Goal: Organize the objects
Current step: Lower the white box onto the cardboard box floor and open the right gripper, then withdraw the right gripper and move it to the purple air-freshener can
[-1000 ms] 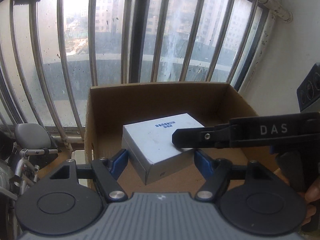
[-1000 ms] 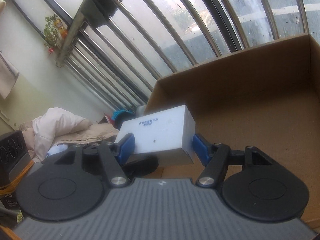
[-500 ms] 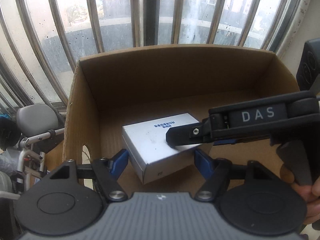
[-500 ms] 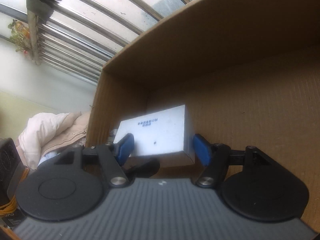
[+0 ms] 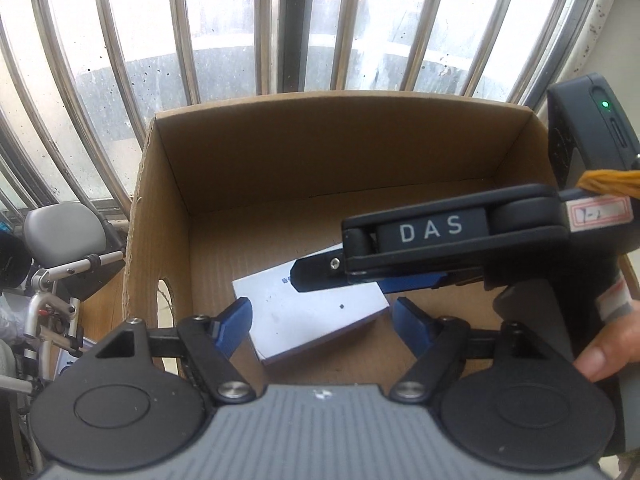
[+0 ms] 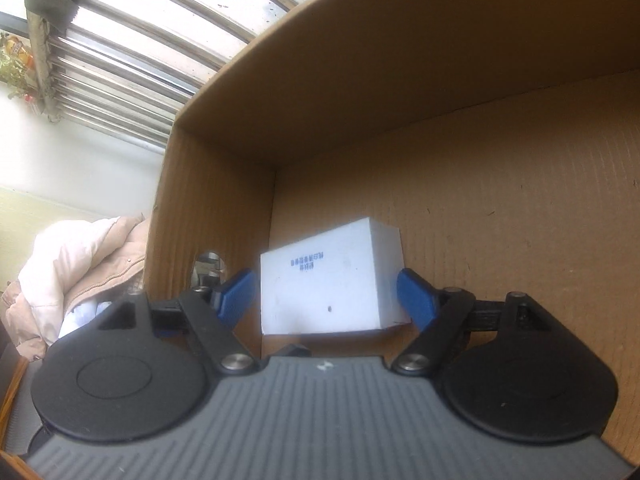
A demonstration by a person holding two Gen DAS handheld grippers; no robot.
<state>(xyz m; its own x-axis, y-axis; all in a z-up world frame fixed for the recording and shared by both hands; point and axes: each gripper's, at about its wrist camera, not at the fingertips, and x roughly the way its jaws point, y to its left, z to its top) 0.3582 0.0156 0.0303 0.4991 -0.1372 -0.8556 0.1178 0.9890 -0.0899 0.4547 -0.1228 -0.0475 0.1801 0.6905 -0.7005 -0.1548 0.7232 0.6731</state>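
Daylight through barred windows (image 5: 224, 32) falls on the left wrist view, where a white box (image 5: 312, 320) lies flat on the floor of an open cardboard carton (image 5: 352, 136), toward its near left part. The left tongs (image 5: 322, 322) straddle the box from the near side, their blue pads just clear of its two ends; the jaws are opening and nothing is gripped. The box's long axis runs roughly across this view, slanting up to the right. The right tongs (image 5: 320, 276) reach in from the right over the box's far edge, a thumb (image 5: 604, 356) on their handle.

Right wrist view: the same white box (image 6: 332, 280) sits straight ahead between the right tongs (image 6: 326, 296), near the carton's corner and its handle hole (image 6: 208, 264). The pads stand just off its sides, so the box is released, the jaws opening. A pale jacket (image 6: 76, 264) lies outside. Whether the box rests fully flat is probably so, though the fisheye warps it.

Both tongs are equally near; withdrawing means backing off along each tool's own line.
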